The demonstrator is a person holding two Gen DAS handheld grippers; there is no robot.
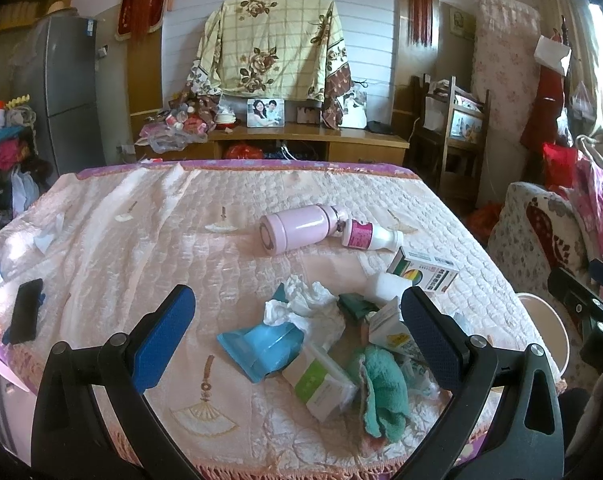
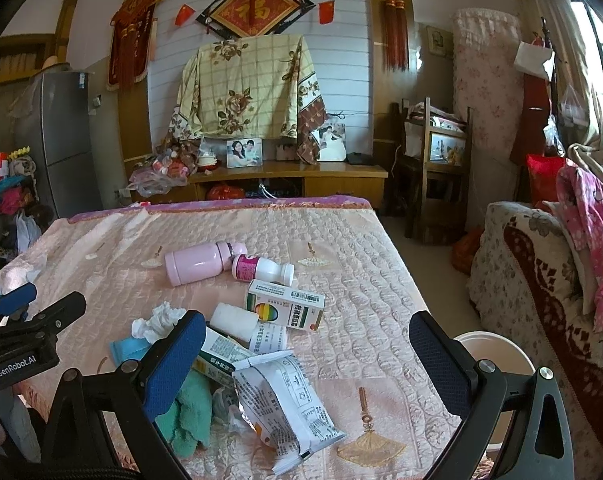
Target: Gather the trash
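Blue-padded fingers of the left gripper [image 1: 297, 328] stood wide apart and empty above the near edge of the bed [image 1: 141, 216], framing a heap of litter on the pink quilted cover. Within that heap lay a crumpled white tissue [image 1: 301, 304], a torn blue wrapper [image 1: 261, 346], a white-and-green carton [image 1: 321, 388] and a teal cloth [image 1: 383, 388], all touching or overlapping. The right gripper [image 2: 307, 354] was likewise spread open with nothing between its pads, held over the same heap; a flattened white printed packet [image 2: 285, 396] lay nearest its camera, beside the teal cloth. Farther up the cover, a pink flask [image 2: 199, 262] lay on its side, touching a white bottle with a magenta label [image 2: 261, 268]. Just below these lay a medicine box with a rainbow mark [image 2: 285, 306], and against it a white roll [image 2: 233, 320]. A white bin [image 2: 497, 364] stood on the floor, just beside the right edge of the bed. A black phone [image 1: 23, 312] lay well apart at the left edge.
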